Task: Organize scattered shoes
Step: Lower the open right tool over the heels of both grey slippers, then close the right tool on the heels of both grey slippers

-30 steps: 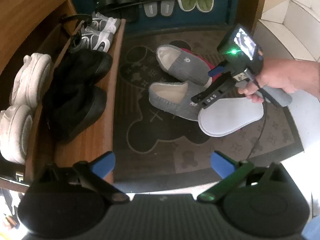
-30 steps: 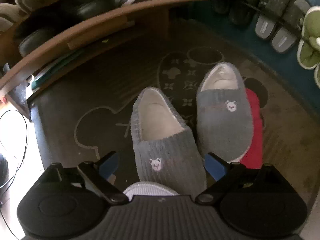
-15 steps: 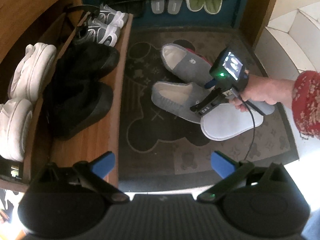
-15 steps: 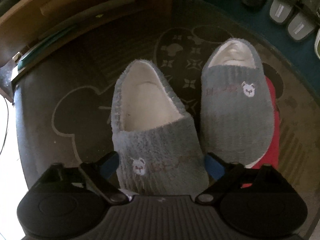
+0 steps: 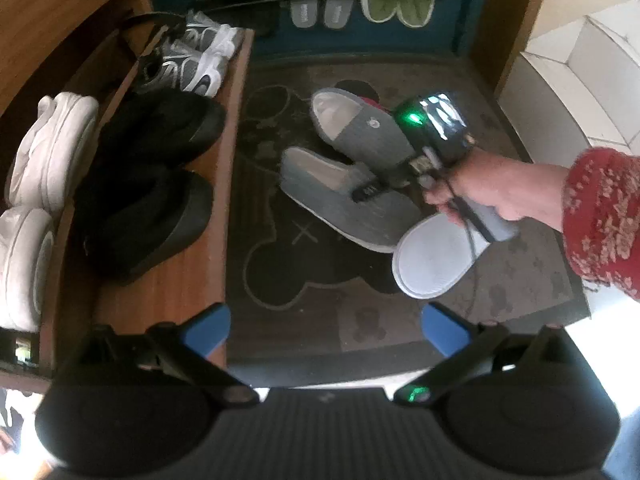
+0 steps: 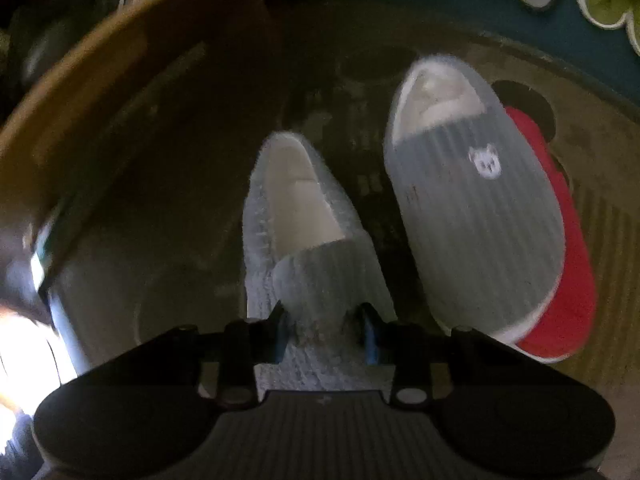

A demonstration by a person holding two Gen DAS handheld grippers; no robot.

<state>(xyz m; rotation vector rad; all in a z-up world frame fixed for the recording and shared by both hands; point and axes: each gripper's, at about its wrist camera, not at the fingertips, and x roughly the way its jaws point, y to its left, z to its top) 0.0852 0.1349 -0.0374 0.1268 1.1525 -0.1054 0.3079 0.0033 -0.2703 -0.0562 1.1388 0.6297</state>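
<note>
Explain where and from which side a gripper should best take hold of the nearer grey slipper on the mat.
Grip the nearer grey slipper across its soft toe cap, coming from above at the toe end. The knitted upper there is narrow and pinches between the pads; the open heel offers only a thin rim. The right gripper is closing there now, fabric bunched between its jaws.

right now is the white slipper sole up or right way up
Sole up: the white slipper shows only its flat pale underside, partly lying on the nearer grey slipper.

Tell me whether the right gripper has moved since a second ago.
Yes. The right gripper has moved down over the doormat onto the nearer grey slipper, its jaws closing around it.
</note>
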